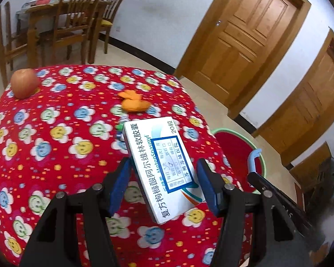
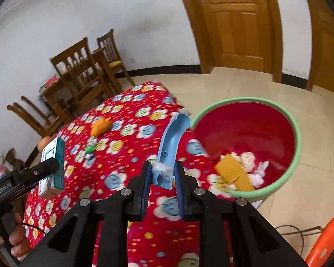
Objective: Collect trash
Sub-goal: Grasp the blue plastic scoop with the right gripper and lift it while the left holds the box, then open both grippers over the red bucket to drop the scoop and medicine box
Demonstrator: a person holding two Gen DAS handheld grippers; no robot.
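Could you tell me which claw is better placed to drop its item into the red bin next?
Right. The right claw, gripping the blue plastic piece, is beside the bin's rim; the left claw holds the medicine box further back over the table.

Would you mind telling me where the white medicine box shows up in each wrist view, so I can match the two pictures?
Left wrist view: the medicine box fills the lower centre, between the left gripper's pads.
Right wrist view: the same box sits at the far left edge, seen edge-on, teal side showing.
Shared landmark: the orange peel on the red flowered tablecloth.
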